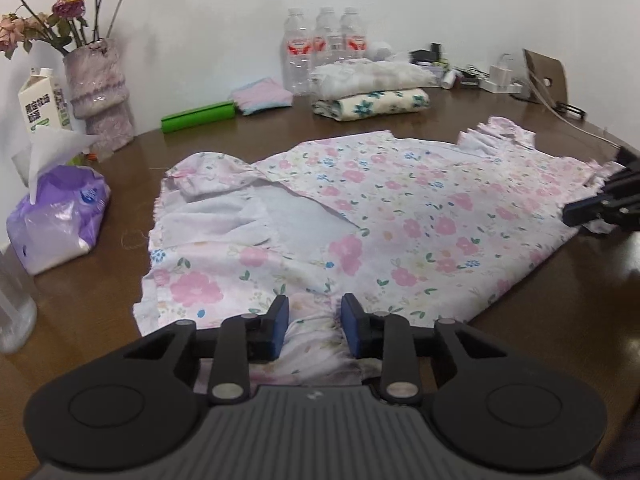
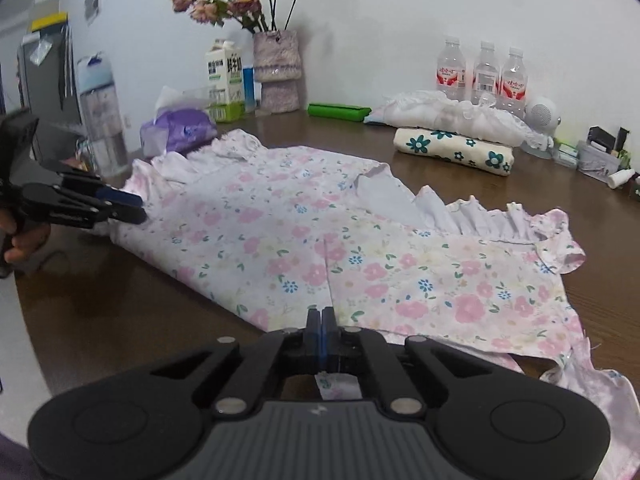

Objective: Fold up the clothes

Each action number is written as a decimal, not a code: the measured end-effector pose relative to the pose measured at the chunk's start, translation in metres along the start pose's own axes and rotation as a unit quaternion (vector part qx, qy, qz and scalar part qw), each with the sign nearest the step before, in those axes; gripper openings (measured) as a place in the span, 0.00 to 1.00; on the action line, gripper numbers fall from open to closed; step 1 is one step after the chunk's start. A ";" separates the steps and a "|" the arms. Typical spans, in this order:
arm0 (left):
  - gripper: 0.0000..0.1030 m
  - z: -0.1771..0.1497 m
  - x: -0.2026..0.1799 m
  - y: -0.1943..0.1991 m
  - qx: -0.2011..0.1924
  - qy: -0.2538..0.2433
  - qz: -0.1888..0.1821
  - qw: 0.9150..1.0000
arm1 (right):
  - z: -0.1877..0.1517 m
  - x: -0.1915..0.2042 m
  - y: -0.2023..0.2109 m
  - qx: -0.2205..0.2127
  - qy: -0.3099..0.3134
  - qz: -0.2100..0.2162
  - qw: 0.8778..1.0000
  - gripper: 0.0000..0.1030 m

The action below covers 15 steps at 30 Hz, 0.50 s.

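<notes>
Floral-print pink and white cotton dress (image 1: 400, 216) lies spread across the round dark-brown wooden table (image 1: 560, 300), partly folded already, with a panel turned over so its plain white lining and frilled trim face up. It is the largest thing on the tabletop and the one garment not yet folded.

The step in hand looks like a fold made with both tools. The left gripper (image 1: 314, 326) sits at the gathered near edge of the dress with its blue pads parted; ruffled cloth bunches in the gap, but the pads do not appear to press it, so I judge it unclamped. The right gripper (image 2: 321, 330) has its pads pressed together on a thin edge of the dress, and a scrap of the print shows behind them. Next, I would expect the left one to close on its hem, then both to lift and carry the edge across evenly so the layers stay aligned.

Counted along the far side:
- two folded garments stacked, a white frilly one (image 2: 452, 114) on a cream one with teal flowers (image 2: 452, 146)
- three clear plastic water bottles with red labels (image 2: 486, 74)
- one fuzzy lilac vase of dried roses (image 2: 276, 72)
- one purple pack of tissues (image 1: 60, 220)
- one white milk carton (image 2: 226, 80)
- one flat green case (image 2: 338, 112)
</notes>
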<state>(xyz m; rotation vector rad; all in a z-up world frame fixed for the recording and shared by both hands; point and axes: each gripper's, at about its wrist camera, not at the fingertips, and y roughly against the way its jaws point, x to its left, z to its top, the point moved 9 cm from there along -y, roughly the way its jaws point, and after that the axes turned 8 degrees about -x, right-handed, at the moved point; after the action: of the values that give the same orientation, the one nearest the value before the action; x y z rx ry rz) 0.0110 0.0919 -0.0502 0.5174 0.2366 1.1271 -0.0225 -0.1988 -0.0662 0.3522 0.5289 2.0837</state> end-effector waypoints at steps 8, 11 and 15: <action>0.23 -0.002 -0.015 0.036 -0.016 0.047 0.001 0.999 | -0.009 0.017 0.032 0.052 0.017 0.025 0.998 0.04; 0.22 0.023 -0.021 0.033 -0.038 0.125 0.007 0.991 | 0.018 0.043 0.023 0.005 0.023 0.043 0.999 0.04; 0.21 0.017 -0.045 -0.003 -0.011 0.098 0.055 0.994 | 0.042 0.087 -0.035 -0.011 0.038 0.030 0.999 0.04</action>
<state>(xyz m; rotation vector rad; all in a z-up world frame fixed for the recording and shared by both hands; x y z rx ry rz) 0.0018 0.0453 -0.0409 0.4043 0.3686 1.2887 -0.0240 -0.0987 -0.0433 0.2802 0.5449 2.1655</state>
